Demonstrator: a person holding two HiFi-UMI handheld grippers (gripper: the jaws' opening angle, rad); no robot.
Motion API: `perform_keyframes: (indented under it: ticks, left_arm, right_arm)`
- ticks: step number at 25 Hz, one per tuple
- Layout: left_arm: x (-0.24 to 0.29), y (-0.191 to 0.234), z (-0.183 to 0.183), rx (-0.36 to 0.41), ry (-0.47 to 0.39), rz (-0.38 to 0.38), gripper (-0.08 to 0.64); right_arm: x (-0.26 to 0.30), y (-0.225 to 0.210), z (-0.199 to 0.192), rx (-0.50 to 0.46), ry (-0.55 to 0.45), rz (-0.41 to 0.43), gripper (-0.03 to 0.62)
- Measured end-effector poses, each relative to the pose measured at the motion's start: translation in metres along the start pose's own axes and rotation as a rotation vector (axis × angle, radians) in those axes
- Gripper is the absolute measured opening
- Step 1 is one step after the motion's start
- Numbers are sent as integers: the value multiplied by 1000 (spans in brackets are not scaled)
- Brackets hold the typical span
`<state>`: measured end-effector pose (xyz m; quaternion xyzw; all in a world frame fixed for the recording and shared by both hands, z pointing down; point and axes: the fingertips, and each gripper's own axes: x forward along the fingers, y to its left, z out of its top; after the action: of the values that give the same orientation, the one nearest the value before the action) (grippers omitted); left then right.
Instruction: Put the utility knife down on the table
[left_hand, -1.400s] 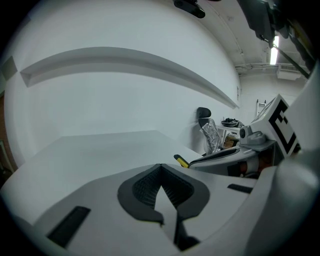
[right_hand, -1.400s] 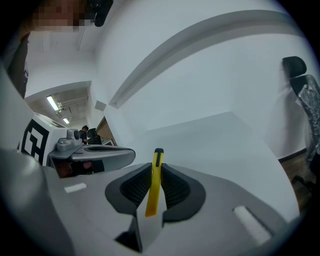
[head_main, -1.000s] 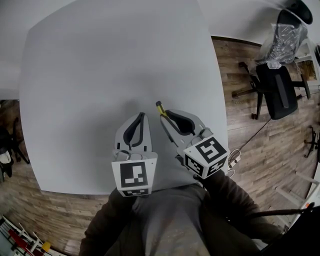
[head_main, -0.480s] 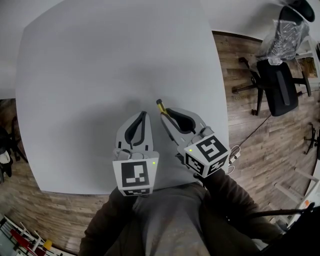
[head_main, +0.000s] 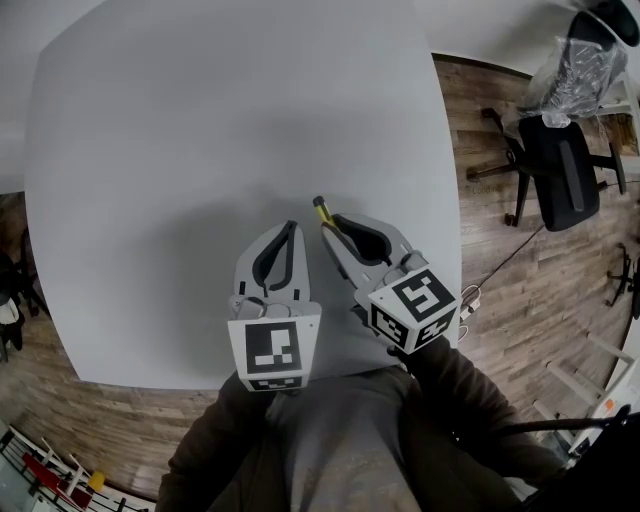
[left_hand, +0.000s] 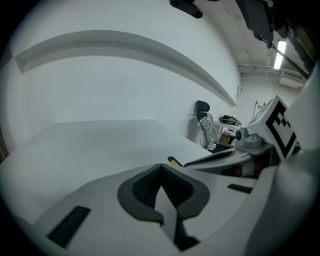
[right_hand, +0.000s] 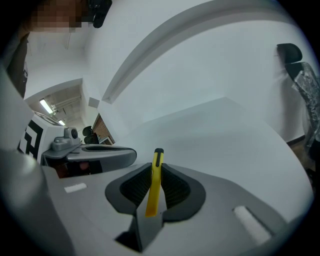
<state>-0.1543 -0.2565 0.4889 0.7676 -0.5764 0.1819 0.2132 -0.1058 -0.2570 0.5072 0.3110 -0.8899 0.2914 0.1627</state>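
Now, left gripper (head_main: 289, 230) hovering over tabletop (head_main: 180, 130) close to its near edge, jaws pressing together, nothing sitting between them. Just beside it, right gripper (head_main: 330, 226) clamping yellow utility knife (head_main: 320, 210) between its jaws, knife's black tip poking out past jaw tips toward tabletop's middle. Beyond tabletop's right edge, black office chair (head_main: 560, 170) standing on wooden floor (head_main: 500, 280)

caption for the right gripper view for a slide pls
Right gripper, jaws shut on a yellow utility knife, held over the pale table.
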Motion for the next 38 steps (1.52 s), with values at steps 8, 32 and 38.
perform_keyframes:
  ticks: [8,32,38]
  left_arm:
    - [-1,6,-5,-6,10,0,2]
    - [3,19,-11,-21,22,1,2]
    - [0,19,-11,-21,20,0,2]
  right_arm:
    - [7,2,-8,8,26,-5,58]
    - [22,2,-17,6,55,-21,61]
    - [21,2,-17,10,50,-27,64]
